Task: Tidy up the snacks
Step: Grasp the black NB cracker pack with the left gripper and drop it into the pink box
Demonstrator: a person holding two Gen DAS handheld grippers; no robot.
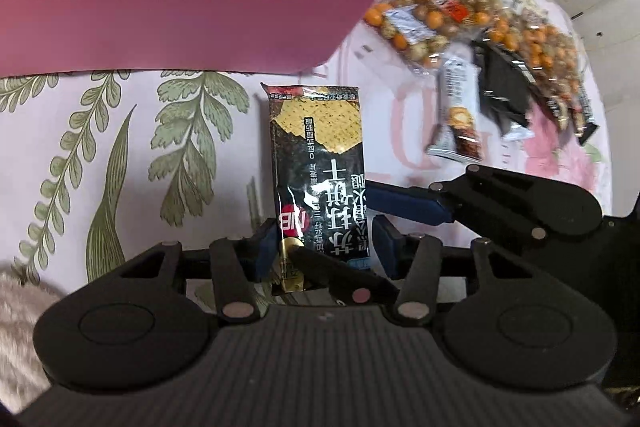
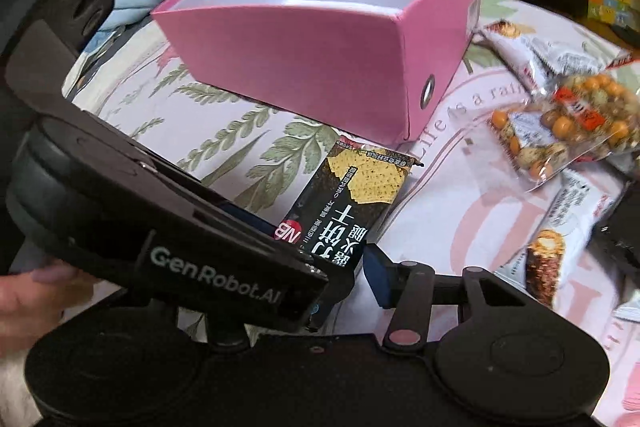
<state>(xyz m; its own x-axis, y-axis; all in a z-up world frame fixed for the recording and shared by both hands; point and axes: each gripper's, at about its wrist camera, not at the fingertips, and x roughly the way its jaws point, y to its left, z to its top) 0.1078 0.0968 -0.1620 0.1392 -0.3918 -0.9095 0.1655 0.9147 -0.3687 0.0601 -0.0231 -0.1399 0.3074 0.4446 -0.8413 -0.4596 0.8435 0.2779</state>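
Cracker packet [image 1: 318, 167], black wrapper with a yellow cracker printed on it, lies on the leaf-patterned cloth [image 1: 120, 147] just in front of the pink box [image 2: 320, 39]. Box is open-topped, white inside, with nothing visible in it. Left gripper [image 1: 322, 247]: blue pads stand either side of the packet's near end; whether they press on it cannot be told. Right gripper [image 2: 352, 267]: one blue pad sits beside the packet's right edge, the other is hidden behind the left gripper, which crosses in front; grip unclear. Nut bags [image 1: 432, 11] and other wrapped snacks [image 1: 460, 115] lie scattered to the right, apart from the box. A hand [image 2: 28, 291] shows at lower left.
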